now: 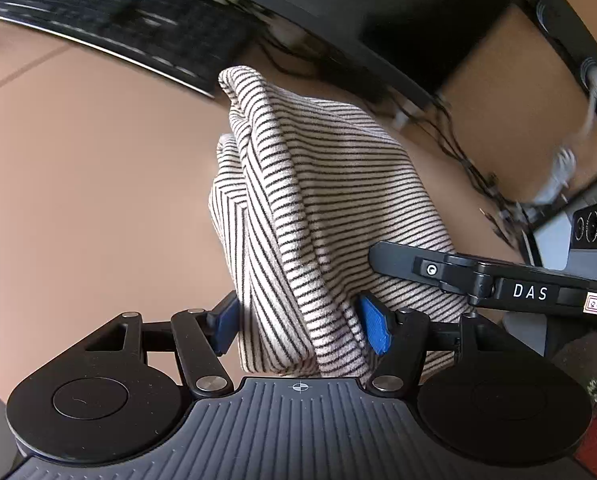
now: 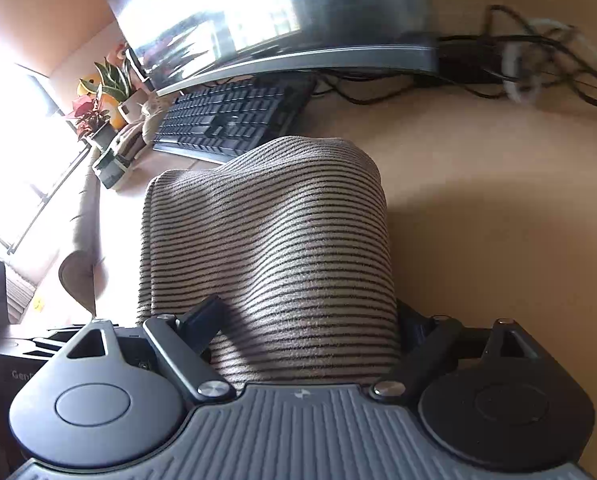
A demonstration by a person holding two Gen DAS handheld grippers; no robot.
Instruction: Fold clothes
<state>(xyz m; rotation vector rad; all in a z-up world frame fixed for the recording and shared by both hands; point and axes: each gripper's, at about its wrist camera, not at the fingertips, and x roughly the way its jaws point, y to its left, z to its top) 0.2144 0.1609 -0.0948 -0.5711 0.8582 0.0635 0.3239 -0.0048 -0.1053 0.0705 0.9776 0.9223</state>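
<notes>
A striped beige-and-black garment [image 1: 318, 200] hangs bunched over a tan desk [image 1: 78, 180]. My left gripper [image 1: 298, 320] is shut on its lower folds, with the blue pads [image 1: 372, 328] pressing the cloth from both sides. In the right wrist view the same garment [image 2: 266, 240] drapes forward from my right gripper [image 2: 306, 332], which is shut on it; its fingertips are mostly buried in the cloth. The right gripper's black body [image 1: 498, 280], marked DAS, shows at the right of the left wrist view, against the cloth.
A black keyboard [image 2: 226, 120] and a monitor [image 2: 278, 20] stand at the back of the desk [image 2: 498, 200]. Tangled cables [image 2: 538, 64] lie at the back right. Potted plants [image 2: 98, 100] sit by a bright window at the left.
</notes>
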